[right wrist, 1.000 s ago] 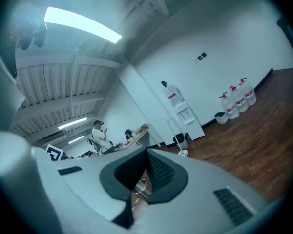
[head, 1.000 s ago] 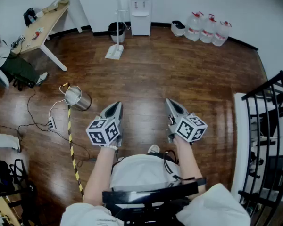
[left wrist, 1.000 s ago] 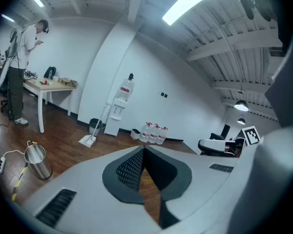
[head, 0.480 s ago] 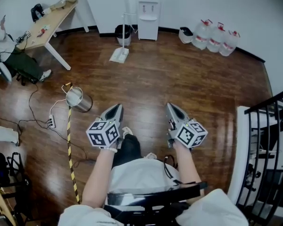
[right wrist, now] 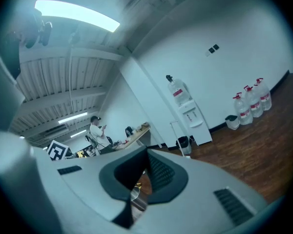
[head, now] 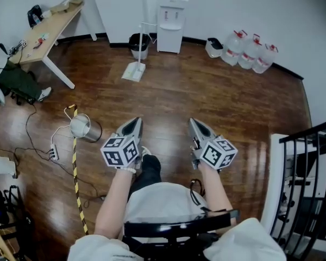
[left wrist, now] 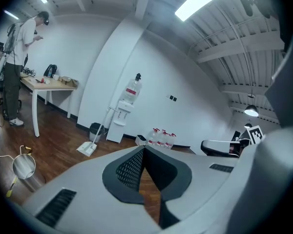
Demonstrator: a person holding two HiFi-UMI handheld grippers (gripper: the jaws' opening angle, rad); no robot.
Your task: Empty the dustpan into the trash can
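Observation:
A white long-handled dustpan [head: 133,71] stands on the wooden floor at the far wall, beside a small black trash can [head: 138,43]. The left gripper view shows the dustpan [left wrist: 87,147] and the trash can [left wrist: 95,131] far ahead. In the right gripper view the trash can [right wrist: 184,143] stands by the dispenser. My left gripper [head: 132,125] and right gripper [head: 195,125] are side by side in front of my body, several steps short of the dustpan. Both point toward the far wall, shut with nothing between the jaws.
A white water dispenser [head: 171,12] stands right of the trash can, with water bottles [head: 250,50] further right. A metal can [head: 81,127] lies on the floor at left among cables and a yellow-black strip [head: 76,173]. A table [head: 43,34] stands far left, a black railing [head: 307,189] right.
The person has stepped forward across the floor, one leg now showing below the grippers. The metal can has slid down and left in view. Both grippers kept their pose and stayed shut.

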